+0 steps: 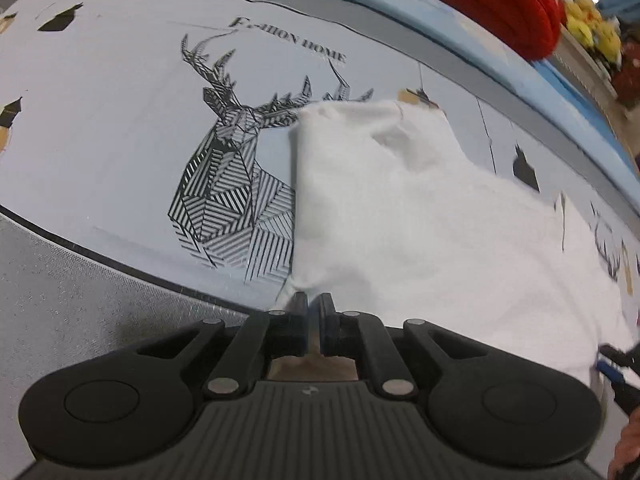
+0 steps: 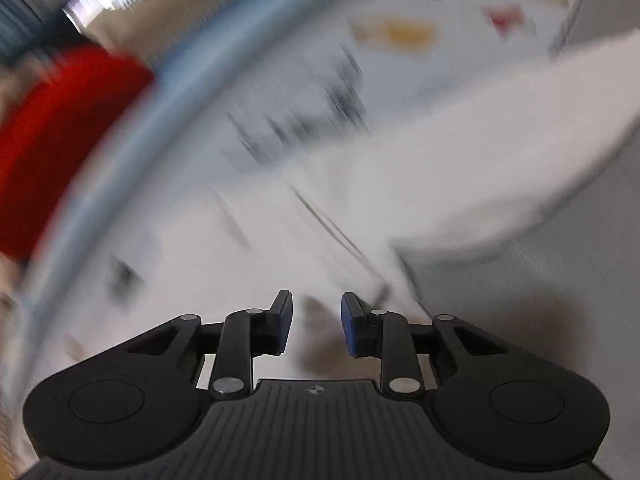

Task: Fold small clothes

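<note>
A small white garment [image 1: 400, 200] lies on a pale blue sheet with a deer print [image 1: 224, 168]. Its left side is folded into a straight edge running away from me. My left gripper [image 1: 314, 304] is shut on the garment's near left corner, with cloth bunched between the fingertips. In the right wrist view, which is heavily blurred, my right gripper [image 2: 316, 312] stands open above the sheet, with nothing between its blue pads [image 2: 352, 328]. The white garment [image 2: 500, 152] stretches away to the upper right of it. Part of the right gripper [image 1: 616, 364] shows at the left view's right edge.
A grey woven border [image 1: 60, 300] runs along the near edge of the sheet. A red knitted mass [image 1: 480, 0] sits at the far side, also seen as a red blur [image 2: 52, 128]. Yellow objects [image 1: 592, 28] lie beyond it.
</note>
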